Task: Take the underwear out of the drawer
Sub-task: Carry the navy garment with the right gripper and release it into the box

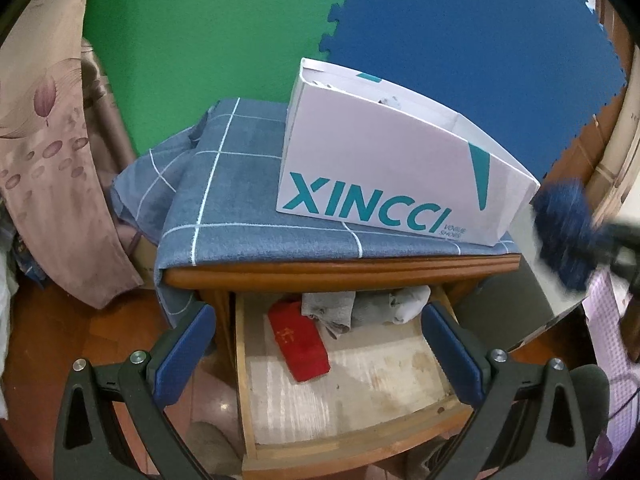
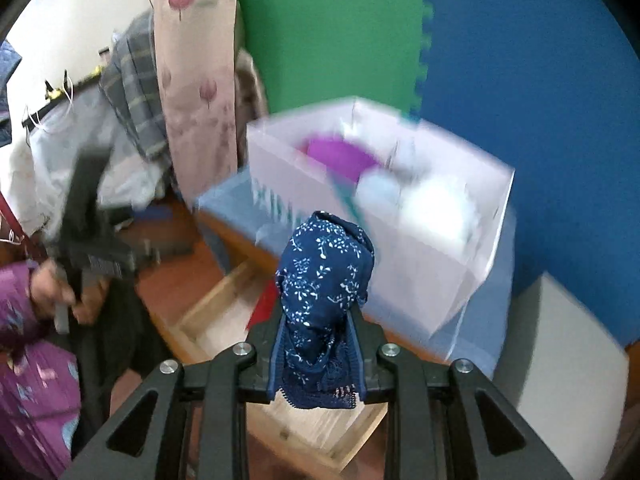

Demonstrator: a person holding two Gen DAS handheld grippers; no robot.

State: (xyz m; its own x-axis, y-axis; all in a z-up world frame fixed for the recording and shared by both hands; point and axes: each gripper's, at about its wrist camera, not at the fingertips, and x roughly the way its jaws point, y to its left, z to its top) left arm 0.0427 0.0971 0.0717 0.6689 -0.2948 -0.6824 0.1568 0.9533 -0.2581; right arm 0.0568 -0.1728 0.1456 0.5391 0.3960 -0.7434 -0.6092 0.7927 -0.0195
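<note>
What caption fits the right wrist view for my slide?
Right gripper shut on navy floral underwear, lifted above the open wooden drawer, beside the white shoebox.

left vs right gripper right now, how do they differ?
Left gripper: jaws wide apart, holding nothing. Right gripper: shut on the navy floral underwear. Left points down at the open drawer; right is raised beside the white box. Both have black frames and blue pads.

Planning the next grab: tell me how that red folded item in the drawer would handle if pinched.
The red folded item looks like soft cloth, so probably floppy and likely to unfold when lifted. It lies flat on the drawer floor, so pinching an edge may be fiddly. It seems light.
</note>
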